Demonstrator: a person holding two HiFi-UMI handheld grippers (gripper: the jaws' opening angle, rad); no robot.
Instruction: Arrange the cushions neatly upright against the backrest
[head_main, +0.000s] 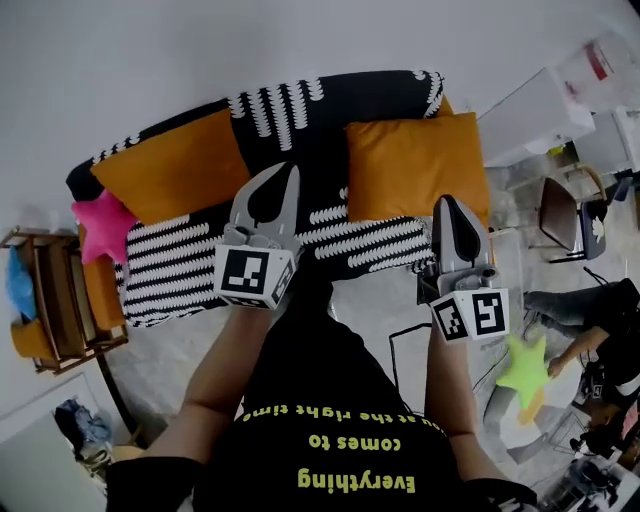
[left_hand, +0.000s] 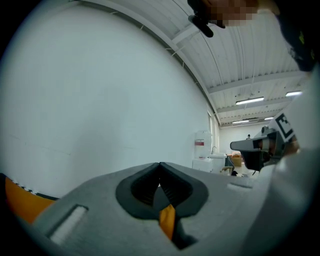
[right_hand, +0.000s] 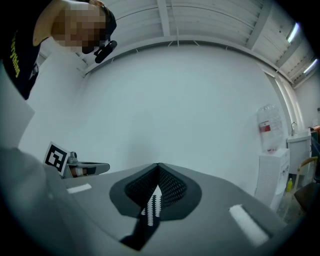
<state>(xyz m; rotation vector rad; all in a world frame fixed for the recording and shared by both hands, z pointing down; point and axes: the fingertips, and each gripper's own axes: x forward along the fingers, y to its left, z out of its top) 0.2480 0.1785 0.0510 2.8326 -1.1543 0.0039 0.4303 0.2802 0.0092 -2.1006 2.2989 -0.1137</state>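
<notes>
The left gripper (head_main: 288, 172) is seen w/ its jaws pressed together and nothing gripped. Only a sliver of orange shows behind the closed tips in the left gripper view. The right gripper (head_main: 446, 202) is likewise closed and empty, w/ black-and-white fabric showing behind its tips. Both are held above the front of the sofa (head_main: 195, 262), the left one over the middle of the seat and the right one near the seat's right end.

Two orange cushions are set against the backrest (head_main: 290, 100): the left cushion (head_main: 172, 165) and the right cushion (head_main: 415, 165). They are kept well apart, w/ a strip of patterned cover btw. them.

A pink star pillow (head_main: 100, 225) is lodged at the sofa's left end, touching the left cushion's corner. Just below it an orange shape (head_main: 102, 290) is seen, poss. a third cushion; too little is shown to tell. A green star pillow (head_main: 525, 368) lies on the floor to the right, well away from the sofa. A wooden shelf (head_main: 50, 300) stands beside the sofa's left end.
</notes>
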